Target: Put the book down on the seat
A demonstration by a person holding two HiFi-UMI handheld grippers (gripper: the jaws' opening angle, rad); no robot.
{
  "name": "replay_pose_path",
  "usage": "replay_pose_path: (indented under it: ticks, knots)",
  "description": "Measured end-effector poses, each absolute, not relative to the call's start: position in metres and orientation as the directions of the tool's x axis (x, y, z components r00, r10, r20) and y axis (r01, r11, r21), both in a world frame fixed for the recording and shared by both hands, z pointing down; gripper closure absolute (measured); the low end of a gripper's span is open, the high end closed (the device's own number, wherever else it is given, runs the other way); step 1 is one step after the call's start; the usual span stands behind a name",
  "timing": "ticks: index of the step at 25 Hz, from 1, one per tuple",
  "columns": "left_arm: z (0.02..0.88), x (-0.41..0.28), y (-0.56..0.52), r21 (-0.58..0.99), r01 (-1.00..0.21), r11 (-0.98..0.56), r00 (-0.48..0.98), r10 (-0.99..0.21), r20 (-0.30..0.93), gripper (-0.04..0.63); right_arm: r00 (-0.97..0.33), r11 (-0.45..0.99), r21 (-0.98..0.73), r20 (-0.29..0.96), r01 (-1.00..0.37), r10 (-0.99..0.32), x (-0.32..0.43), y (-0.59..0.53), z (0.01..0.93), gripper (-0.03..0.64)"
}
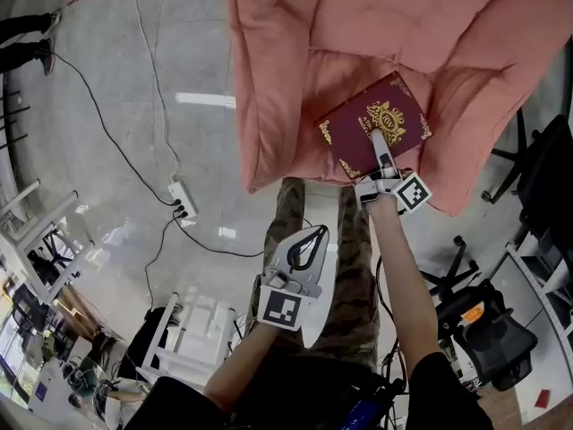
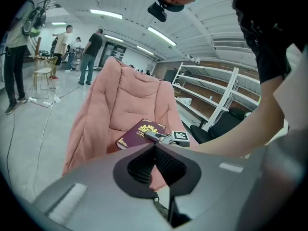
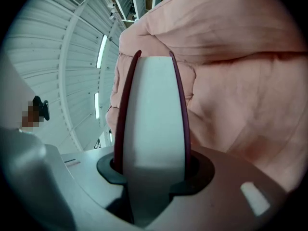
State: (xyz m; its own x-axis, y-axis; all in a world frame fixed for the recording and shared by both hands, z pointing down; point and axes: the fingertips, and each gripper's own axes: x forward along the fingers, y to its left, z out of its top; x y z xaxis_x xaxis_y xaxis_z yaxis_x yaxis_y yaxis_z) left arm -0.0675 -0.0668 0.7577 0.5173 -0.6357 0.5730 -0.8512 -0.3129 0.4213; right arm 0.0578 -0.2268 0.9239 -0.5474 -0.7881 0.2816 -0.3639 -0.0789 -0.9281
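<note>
Right gripper (image 1: 377,143) has its jaws clamped on the maroon book (image 1: 394,106), low over the pink seat (image 1: 286,79). I'd level it and let the cushion take the weight before releasing. Left gripper (image 1: 312,236) is closed, empty.

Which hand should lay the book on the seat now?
Right. The right tongs grip the book over the seat; the left tongs are shut, empty and back by the person's legs.
</note>
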Motion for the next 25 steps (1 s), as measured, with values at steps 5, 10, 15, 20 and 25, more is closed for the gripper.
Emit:
replay_pose_path:
  ticks: [5,10,15,20,25]
  knots:
    - [0.762,-0.071,-0.072,0.437,-0.853,-0.284,0.507,-0.644,0.573,0.597,-0.489,-0.156,-0.935,0.303,-0.319,-0.818,0.069,-0.254,0.954,0.390]
    - [0.766,-0.076,-0.090,0.449,-0.855,-0.261,0.498,-0.659,0.564,0.597,-0.459,-0.199,-0.904,0.370,-0.379,-0.808,0.075,-0.277,0.983,0.390]
    - [0.766,-0.075,-0.094,0.459,-0.853,-0.251,0.496,-0.665,0.558,0.597,-0.439,-0.247,-0.879,0.426,-0.408,-0.791,0.073,-0.297,1.003,0.388]
    - [0.768,-0.075,-0.094,0.468,-0.849,-0.244,0.499,-0.661,0.561,0.597,-0.419,-0.320,-0.845,0.500,-0.429,-0.758,0.071,-0.303,1.014,0.376]
    - [0.770,-0.073,-0.092,0.465,-0.851,-0.246,0.499,-0.658,0.565,0.595,-0.481,-0.257,-0.889,0.426,-0.378,-0.766,0.070,-0.310,1.017,0.348]
